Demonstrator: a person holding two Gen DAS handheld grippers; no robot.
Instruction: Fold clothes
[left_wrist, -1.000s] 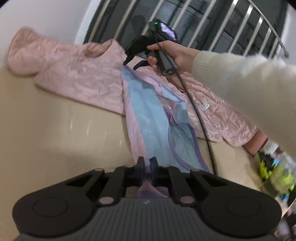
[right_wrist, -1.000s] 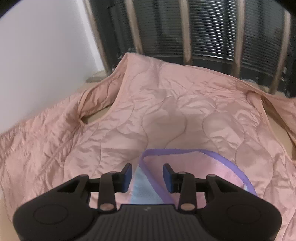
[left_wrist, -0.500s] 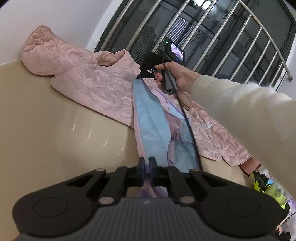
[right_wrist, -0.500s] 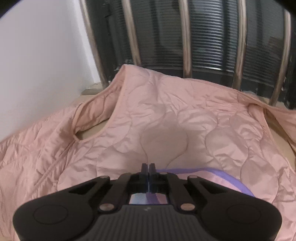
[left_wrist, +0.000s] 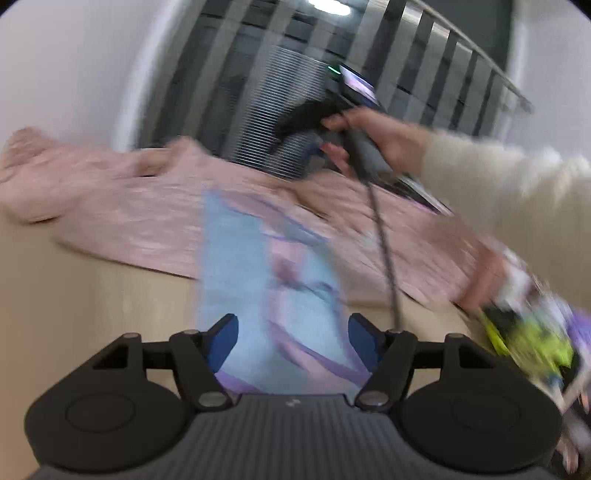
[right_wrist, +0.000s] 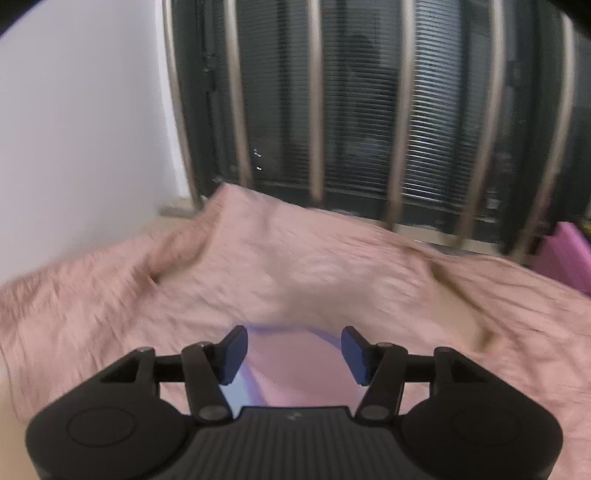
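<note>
blue garment (left_wrist: 236, 266) lies lengthwise between left gripper (left_wrist: 291, 334) and right gripper (right_wrist: 293, 350), both spread wide, holding nothing.

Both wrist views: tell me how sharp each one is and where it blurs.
Left wrist view: the left gripper, jaws open, is sharp; the blue garment, pink jacket and right hand are streaked by motion blur. Right wrist view: the right gripper is crisp, the jacket smeared, the window bars bowed by the fisheye.

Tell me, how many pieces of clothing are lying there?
2. A pink quilted jacket is spread along the far side by the window bars, and a blue and pink garment lies across it, reaching toward the left claw. More could be hidden underneath.
</note>
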